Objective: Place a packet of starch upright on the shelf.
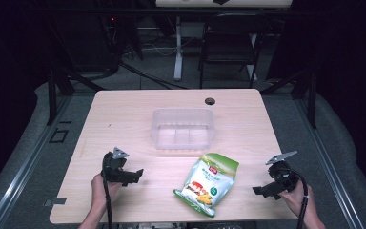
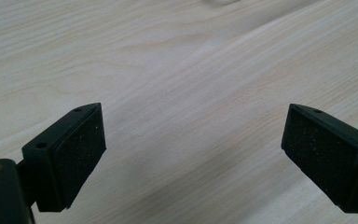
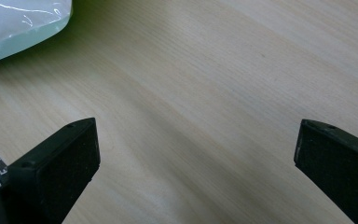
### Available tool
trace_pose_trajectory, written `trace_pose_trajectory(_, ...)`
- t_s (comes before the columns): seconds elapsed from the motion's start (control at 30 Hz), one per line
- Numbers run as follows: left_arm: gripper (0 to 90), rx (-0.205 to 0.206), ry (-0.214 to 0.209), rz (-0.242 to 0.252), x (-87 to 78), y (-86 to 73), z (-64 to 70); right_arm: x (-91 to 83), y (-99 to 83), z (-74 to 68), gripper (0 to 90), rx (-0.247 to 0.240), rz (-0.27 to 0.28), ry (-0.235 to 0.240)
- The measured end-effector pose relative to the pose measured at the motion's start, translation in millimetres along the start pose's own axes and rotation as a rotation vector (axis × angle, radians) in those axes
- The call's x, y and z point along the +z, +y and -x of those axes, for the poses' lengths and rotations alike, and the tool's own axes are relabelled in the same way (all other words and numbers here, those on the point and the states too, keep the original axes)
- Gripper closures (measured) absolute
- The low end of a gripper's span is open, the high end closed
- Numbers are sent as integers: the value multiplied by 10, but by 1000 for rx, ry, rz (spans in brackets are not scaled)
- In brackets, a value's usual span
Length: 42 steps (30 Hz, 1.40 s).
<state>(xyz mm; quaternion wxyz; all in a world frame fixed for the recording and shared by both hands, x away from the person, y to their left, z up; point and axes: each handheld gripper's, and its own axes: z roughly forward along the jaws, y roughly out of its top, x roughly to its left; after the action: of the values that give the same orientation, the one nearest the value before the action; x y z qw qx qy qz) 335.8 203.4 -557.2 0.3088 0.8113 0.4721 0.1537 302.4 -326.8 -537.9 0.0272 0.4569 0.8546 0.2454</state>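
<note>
Green-white snack bag (image 1: 208,183) – corn pic, flat, btwn open tools

Both claws black, grainy pads, screw holes; grey three-cornered top plates; black trailing cables; bare forearms.

snack bag (image 1: 209,183) green-white, yellow corn print; container (image 1: 182,128) clear; table (image 1: 124,119) pale woodgrain; jaws black.

In the right gripper view the snack bag (image 3: 21,25) is cut off by the top-left corner, so just a pale edge shows. In the high view its print (image 1: 208,183) is too small to read.
</note>
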Motion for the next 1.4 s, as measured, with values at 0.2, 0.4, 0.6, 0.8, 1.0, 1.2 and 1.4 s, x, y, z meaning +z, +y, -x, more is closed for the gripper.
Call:
trace_pose_trajectory(0.2, 60, -19, 2, 4, 22, 1, -29, 11, 8, 4, 0, -4, -8, 13)
trace_pose_trajectory(0.4, 60, -30, 2, 0, 33, -13, -51, 30, 47, -4, 0, -10, -5, 32)
trace_pose_trajectory(0.6, 59, -35, 12, 4, 20, -21, -53, 21, 61, -7, 0, -19, -16, 38)
trace_pose_trajectory(0.8, 59, -30, 0, 11, -1, -28, -72, 32, 118, -28, 0, -8, -16, 56)
trace_pose_trajectory(1.0, 59, -22, -29, 25, 6, -3, -41, 11, 154, -43, 0, 29, 6, 84)
trace_pose_trajectory(1.2, 59, -6, -53, 24, 55, 40, -6, -21, 222, -89, 0, 54, 41, 131)
trace_pose_trajectory(1.4, 60, -10, -58, 33, 69, 59, 3, -22, 371, -135, 0, 37, 48, 155)
